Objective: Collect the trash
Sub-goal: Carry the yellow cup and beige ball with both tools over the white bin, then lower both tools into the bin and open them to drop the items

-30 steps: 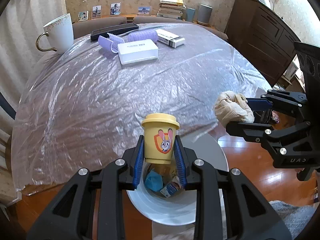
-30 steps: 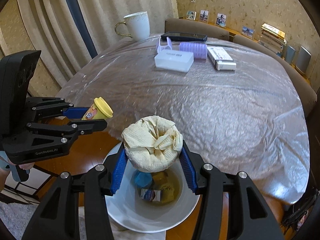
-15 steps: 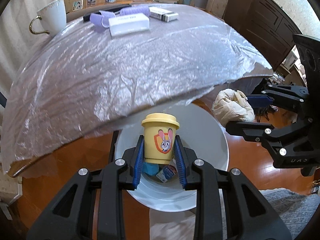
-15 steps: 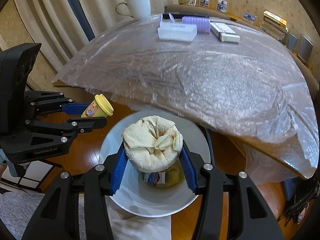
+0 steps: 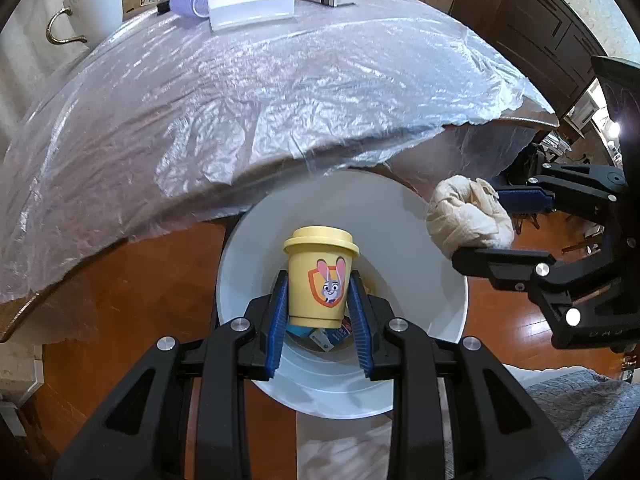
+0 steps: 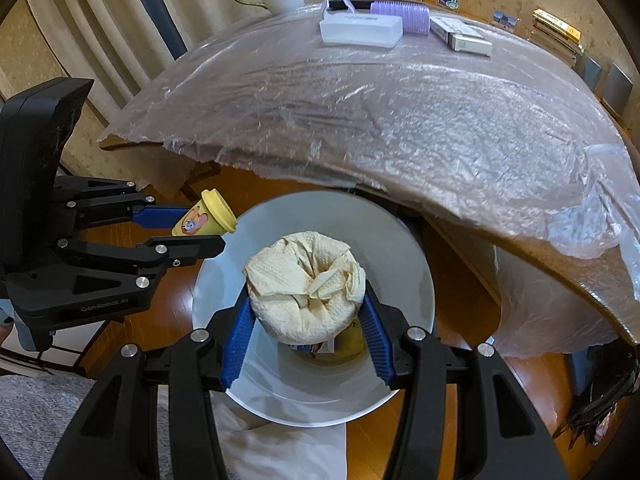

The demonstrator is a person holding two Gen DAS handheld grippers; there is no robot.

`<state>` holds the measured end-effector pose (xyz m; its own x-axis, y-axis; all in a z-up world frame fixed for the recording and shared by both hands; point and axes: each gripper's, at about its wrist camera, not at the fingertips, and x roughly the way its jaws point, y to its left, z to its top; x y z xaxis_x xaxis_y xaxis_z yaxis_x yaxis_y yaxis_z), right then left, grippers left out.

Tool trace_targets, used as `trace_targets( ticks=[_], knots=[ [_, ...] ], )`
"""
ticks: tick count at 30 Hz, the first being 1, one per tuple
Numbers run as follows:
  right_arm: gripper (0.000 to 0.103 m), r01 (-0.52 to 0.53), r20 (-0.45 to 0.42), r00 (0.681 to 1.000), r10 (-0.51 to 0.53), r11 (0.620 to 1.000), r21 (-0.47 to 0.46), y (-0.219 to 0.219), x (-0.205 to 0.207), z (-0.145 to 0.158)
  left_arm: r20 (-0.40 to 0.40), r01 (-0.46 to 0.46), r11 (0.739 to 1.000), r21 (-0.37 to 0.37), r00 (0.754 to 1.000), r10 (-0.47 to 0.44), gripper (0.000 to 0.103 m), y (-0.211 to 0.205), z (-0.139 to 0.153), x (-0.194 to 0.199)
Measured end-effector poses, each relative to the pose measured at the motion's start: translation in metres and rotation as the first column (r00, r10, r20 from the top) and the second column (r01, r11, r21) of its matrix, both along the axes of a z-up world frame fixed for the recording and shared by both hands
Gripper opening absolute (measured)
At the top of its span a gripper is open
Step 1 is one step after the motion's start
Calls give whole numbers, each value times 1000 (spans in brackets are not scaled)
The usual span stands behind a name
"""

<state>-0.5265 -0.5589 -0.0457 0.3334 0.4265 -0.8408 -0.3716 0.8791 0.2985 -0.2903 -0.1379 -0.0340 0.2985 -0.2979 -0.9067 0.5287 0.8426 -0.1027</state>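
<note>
My left gripper (image 5: pixel 319 312) is shut on a small yellow lidded cup (image 5: pixel 319 276) with a rabbit badge, held upright over the mouth of a white trash bin (image 5: pixel 424 248). My right gripper (image 6: pixel 306 320) is shut on a crumpled cream paper towel ball (image 6: pixel 306 288), also above the white trash bin (image 6: pixel 412 264). Small wrappers lie at the bin's bottom. Across views, the paper ball (image 5: pixel 468 216) hangs at the bin's right rim and the cup (image 6: pixel 206 218) at its left rim.
A table under clear plastic sheeting (image 5: pixel 248 92) overhangs the bin's far side. On it stand a white mug (image 5: pixel 96 4), a white box (image 5: pixel 252 10), a purple roller (image 6: pixel 400 18) and a flat carton (image 6: pixel 460 36). Wooden floor surrounds the bin; a dark dresser (image 5: pixel 540 20) is right.
Both grippers have sunk toward the bin with their loads still gripped. The table edge has risen in both views and the bin mouth looks larger.
</note>
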Motion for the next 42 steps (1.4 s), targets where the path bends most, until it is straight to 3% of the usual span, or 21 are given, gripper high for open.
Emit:
trace_targets(
  ticks=[21, 42],
  knots=[
    [50, -8, -71, 997, 4, 998, -61, 18, 21, -51, -70, 42, 990, 132, 997, -33, 31, -22, -80, 2],
    [50, 23, -139, 990, -37, 995, -100, 17, 27, -99, -97, 91, 973, 213, 993, -72, 31, -27, -112, 13]
  ],
)
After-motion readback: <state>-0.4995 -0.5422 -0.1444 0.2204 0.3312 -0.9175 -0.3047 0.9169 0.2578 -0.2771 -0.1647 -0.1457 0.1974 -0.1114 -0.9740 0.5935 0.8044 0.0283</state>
